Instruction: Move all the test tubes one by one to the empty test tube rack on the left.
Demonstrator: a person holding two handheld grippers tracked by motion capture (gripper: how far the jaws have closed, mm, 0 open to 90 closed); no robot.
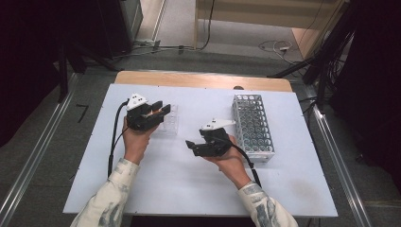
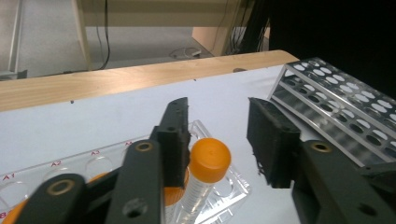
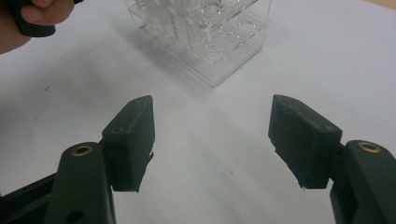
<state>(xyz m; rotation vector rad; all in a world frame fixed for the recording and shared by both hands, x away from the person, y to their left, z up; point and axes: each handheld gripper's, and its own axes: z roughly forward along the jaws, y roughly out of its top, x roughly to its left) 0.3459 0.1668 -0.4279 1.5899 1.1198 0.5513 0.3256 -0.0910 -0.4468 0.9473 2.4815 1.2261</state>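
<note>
A clear plastic tube rack (image 1: 170, 120) stands on the white tabletop (image 1: 179, 189) left of centre. In the left gripper view a tube with an orange cap (image 2: 209, 158) stands upright in this rack (image 2: 236, 187). My left gripper (image 2: 217, 126) hovers over it with its jaws apart; the cap sits close beside the left pad, and the right pad is clear of it. From above, my left gripper (image 1: 161, 108) is at the rack's left side. My right gripper (image 1: 191, 146) rests mid-table, open and holding nothing (image 3: 212, 135), pointed toward the clear rack (image 3: 205, 32).
A metal wire tube rack (image 1: 253, 125) with several holes stands to the right of the right hand, and also appears at the right in the left gripper view (image 2: 336, 102). A wooden strip (image 1: 203, 79) borders the table's far edge.
</note>
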